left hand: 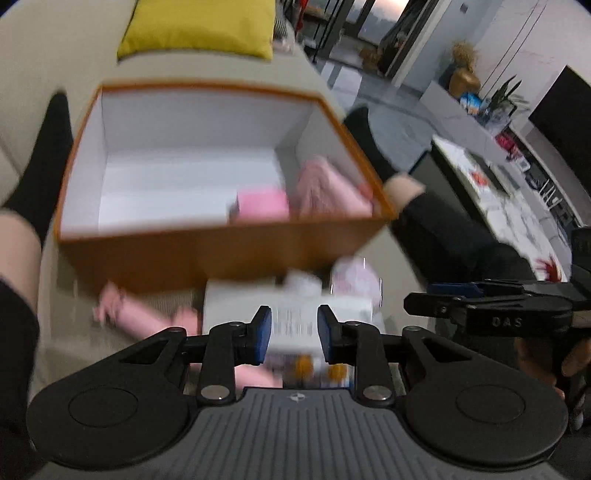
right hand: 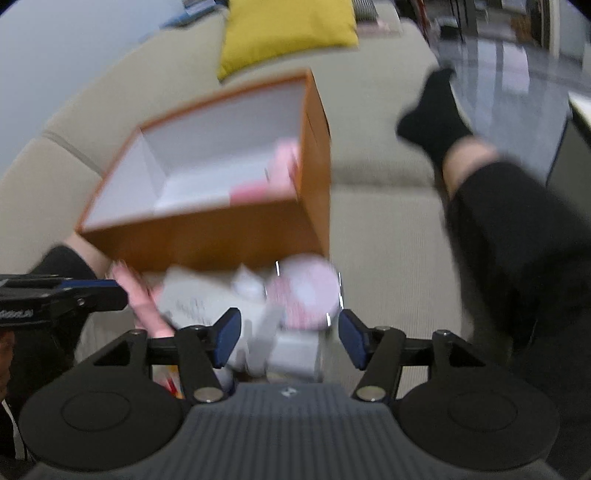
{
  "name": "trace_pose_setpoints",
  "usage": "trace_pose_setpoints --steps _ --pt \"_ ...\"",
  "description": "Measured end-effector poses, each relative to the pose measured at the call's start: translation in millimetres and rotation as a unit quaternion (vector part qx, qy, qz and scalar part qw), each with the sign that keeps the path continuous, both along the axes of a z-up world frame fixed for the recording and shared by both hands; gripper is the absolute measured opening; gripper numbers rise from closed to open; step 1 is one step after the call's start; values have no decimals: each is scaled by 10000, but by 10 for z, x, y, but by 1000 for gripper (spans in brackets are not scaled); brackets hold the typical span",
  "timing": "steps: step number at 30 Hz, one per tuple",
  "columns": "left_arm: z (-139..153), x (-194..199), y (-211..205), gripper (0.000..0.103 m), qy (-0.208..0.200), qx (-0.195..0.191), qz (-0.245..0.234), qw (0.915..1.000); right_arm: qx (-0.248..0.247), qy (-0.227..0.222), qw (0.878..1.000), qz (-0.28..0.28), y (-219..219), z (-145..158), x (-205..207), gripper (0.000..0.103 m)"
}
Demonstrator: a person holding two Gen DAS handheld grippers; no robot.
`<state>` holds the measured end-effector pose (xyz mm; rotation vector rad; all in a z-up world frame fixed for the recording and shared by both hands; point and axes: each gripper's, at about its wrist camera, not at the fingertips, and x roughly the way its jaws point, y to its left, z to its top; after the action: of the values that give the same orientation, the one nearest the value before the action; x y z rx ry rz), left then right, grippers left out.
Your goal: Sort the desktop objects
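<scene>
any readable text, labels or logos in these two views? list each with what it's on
"DAS": on the side of the right gripper, seen from the left wrist view; middle letter uncertain.
Print on the white carton: too blurred to read.
Lettering on the left gripper, right wrist view: too blurred.
Nothing else legible.

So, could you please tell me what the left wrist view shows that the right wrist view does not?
Only the left wrist view shows the room beyond the sofa: a gold vase, a dark screen and a cluttered marble table, plus the right gripper from the side. Only the right wrist view shows the left gripper from the side. Both share the orange box holding pink items, the yellow cushion, the white carton and the round pink container.
</scene>
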<state>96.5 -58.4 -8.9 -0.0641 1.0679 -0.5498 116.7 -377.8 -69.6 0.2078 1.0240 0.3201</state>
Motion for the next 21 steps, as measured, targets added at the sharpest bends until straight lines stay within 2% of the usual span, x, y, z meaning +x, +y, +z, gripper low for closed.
trace_pose_setpoints --steps 1,2,3,9,14,17,21 --pt "-64 -44 2 38 109 7 10 9999 -12 147 9999 -21 1 -93 -41 61" --pt "-142 -85 2 47 236 4 20 9997 -3 293 9996 -31 4 -188 -76 61" --pt "-205 -122 0 51 342 -13 31 9994 13 403 9992 -43 4 -269 -124 61" --pt "-471 -312 -145 60 681 -16 -134 9976 241 978 9949 -96 20 -636 -172 63" --pt "-588 -319 -325 70 722 78 -224 9971 322 1136 9929 -109 63 -801 -144 63" --pt "-681 -303 -395 76 804 102 -267 9964 387 1192 9921 -96 92 -864 -125 70" --pt "-785 -299 -415 79 996 88 -243 9947 416 1246 9913 -40 157 -918 -92 78"
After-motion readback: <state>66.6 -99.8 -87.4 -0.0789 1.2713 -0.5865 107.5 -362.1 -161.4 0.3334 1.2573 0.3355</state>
